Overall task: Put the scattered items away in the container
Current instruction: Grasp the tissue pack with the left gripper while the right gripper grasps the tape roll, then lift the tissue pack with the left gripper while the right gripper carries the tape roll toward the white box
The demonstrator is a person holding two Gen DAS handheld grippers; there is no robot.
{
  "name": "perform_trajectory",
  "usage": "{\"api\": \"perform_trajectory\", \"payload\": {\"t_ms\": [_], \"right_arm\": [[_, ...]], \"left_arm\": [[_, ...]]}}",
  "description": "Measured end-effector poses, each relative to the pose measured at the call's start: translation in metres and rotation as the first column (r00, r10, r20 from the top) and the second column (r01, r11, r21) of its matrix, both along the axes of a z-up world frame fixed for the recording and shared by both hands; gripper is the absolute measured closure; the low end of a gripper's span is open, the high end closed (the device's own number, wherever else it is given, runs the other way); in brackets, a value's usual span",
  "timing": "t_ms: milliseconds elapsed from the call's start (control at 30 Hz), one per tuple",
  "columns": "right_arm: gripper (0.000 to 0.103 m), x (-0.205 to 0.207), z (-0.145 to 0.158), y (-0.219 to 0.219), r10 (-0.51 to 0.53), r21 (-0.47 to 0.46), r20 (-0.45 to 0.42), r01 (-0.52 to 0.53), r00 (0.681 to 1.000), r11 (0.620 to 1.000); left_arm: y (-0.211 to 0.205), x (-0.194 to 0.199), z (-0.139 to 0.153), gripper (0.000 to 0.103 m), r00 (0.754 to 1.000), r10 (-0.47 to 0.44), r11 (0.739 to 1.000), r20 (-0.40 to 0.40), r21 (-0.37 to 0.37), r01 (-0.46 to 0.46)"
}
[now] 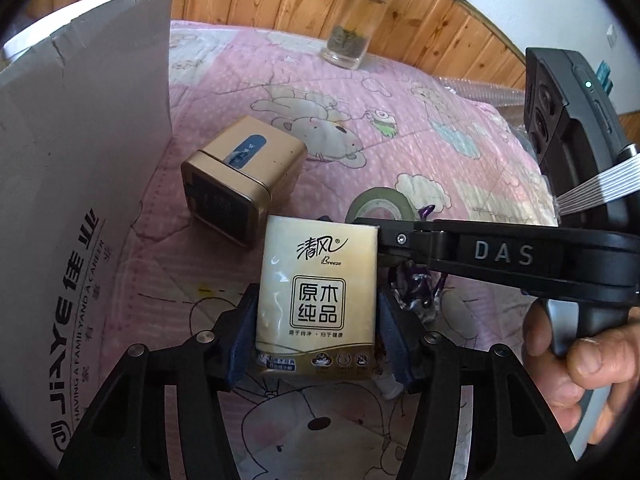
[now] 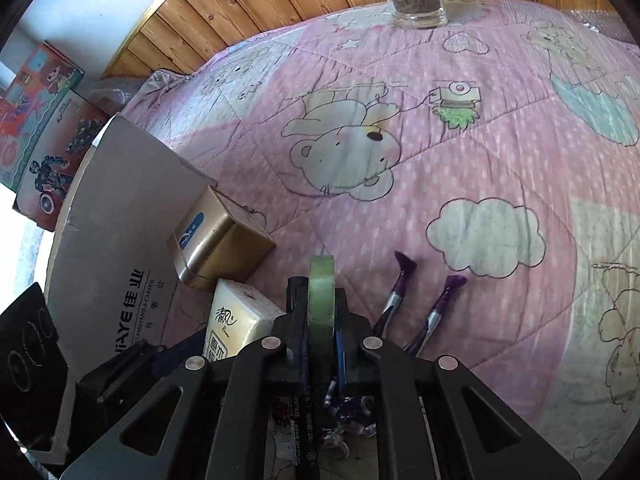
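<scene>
My left gripper [image 1: 318, 320] is shut on a cream tissue pack [image 1: 318, 300], held above the pink quilt; the pack also shows in the right wrist view [image 2: 236, 320]. My right gripper [image 2: 320, 312] is shut on a green tape roll [image 2: 321, 296], held on edge; the roll also shows in the left wrist view [image 1: 380, 204]. A gold tin [image 1: 240, 180] lies on its side beside the grey cardboard box flap [image 1: 80, 160]. Purple-wrapped candies [image 2: 400, 292] lie on the quilt right of the tape.
A glass jar with tea leaves [image 1: 356, 16] stands at the far edge of the bed against the wooden headboard. Colourful toy boxes [image 2: 40, 120] sit beyond the cardboard box at the left. The pink quilt [image 2: 460, 140] stretches to the right.
</scene>
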State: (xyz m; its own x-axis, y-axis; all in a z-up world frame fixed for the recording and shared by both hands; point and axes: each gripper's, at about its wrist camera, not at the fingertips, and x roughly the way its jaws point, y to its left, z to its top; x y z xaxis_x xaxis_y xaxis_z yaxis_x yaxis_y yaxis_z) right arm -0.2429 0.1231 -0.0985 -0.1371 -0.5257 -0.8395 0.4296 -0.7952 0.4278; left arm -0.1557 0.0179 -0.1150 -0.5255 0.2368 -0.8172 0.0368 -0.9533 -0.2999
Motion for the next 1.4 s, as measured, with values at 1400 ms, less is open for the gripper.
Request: {"api": "perform_trajectory", "payload": {"t_ms": [1400], "right_arm": [[0.093, 0.099, 0.061, 0.034, -0.071, 0.029, -0.111, 0.075, 0.991, 0.997]], "left_arm": [[-0.020, 0.062, 0.072, 0.055, 0.997, 0.068, 0.987, -0.026, 0.148, -0.064]]}}
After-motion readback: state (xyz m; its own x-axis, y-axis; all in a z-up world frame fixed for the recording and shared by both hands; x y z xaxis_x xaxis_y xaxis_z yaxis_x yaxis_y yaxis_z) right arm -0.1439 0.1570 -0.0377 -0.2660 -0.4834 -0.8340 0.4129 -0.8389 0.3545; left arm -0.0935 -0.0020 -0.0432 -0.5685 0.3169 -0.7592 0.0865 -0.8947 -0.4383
